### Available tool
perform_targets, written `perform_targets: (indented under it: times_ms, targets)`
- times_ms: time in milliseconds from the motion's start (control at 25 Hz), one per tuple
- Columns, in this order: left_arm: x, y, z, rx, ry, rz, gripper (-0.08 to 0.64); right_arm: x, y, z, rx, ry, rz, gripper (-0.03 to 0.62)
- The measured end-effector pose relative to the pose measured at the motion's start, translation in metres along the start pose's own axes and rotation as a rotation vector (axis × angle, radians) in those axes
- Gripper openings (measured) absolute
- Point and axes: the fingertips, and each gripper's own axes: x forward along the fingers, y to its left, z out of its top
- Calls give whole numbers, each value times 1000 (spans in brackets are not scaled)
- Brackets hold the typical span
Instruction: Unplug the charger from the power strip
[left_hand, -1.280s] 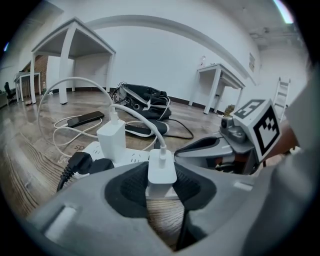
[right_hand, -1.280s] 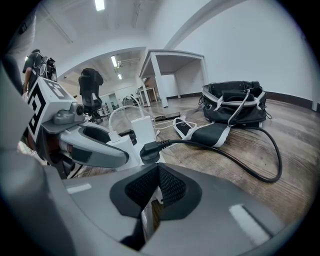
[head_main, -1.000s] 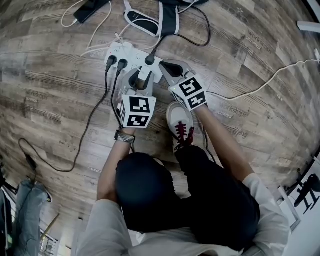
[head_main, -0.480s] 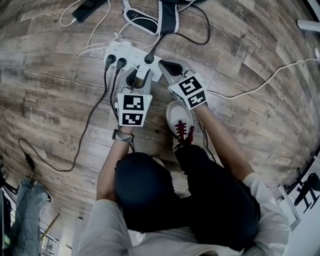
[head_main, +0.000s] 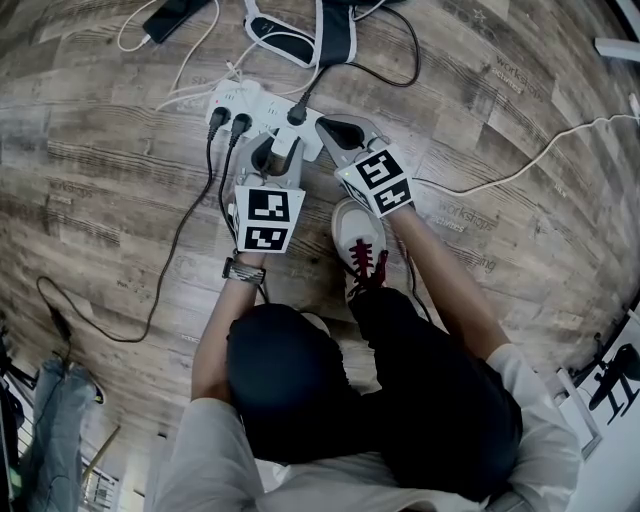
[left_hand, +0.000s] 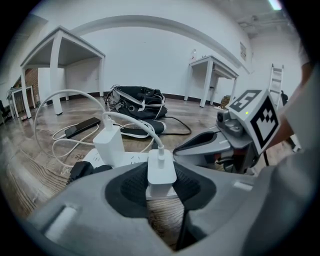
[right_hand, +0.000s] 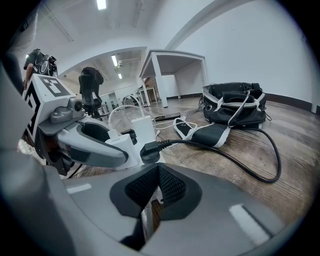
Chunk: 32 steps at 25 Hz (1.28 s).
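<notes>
- Nothing had really moved since a second ago: both grippers sat where they were and the left grip was unchanged.
- We saw the charger (left_hand: 161, 172), a small white block, standing upright at the near end of the power strip (head_main: 258, 100), with a white cable (left_hand: 142, 124) plugged into its top.
- We had the left gripper (left_hand: 161, 192) pinching the charger, with a black pad (left_hand: 127, 190) against each side.
- Whether its prongs were fully seated we could not tell.
- We had the right gripper (right_hand: 158, 182) just beside the left one, its jaws pressed together with nothing between them. Its tip was at the strip's near end; contact was unclear.
- One black plug (right_hand: 149, 151) sat in the strip right ahead of the right gripper, its cord running off to the right.
- We counted two more black plugs (head_main: 228, 122) at the strip's other end, plus a second white adapter (left_hand: 109, 145) upright on it.
- We noted the strip lay on the wood floor (head_main: 500, 120), a phone (left_hand: 82, 126) and a black bag (left_hand: 137, 100) beyond it.
- We saw a white shoe with red laces (head_main: 362, 240) just behind the grippers.
</notes>
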Motion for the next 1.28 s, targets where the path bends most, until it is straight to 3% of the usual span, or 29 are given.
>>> perform_targets:
  times_ms: [880, 1120, 1280]
  targets:
    - [-1, -3, -2, 40, 7, 26, 140, 0, 2, 0, -17, -5, 15, 0]
    - [-1, 3, -2, -89, -9, -11, 140, 0, 1, -1, -15, -8, 15, 0]
    - [-2, 2, -2, -88, -9, -12, 140, -1, 0, -1, -15, -7, 11, 0]
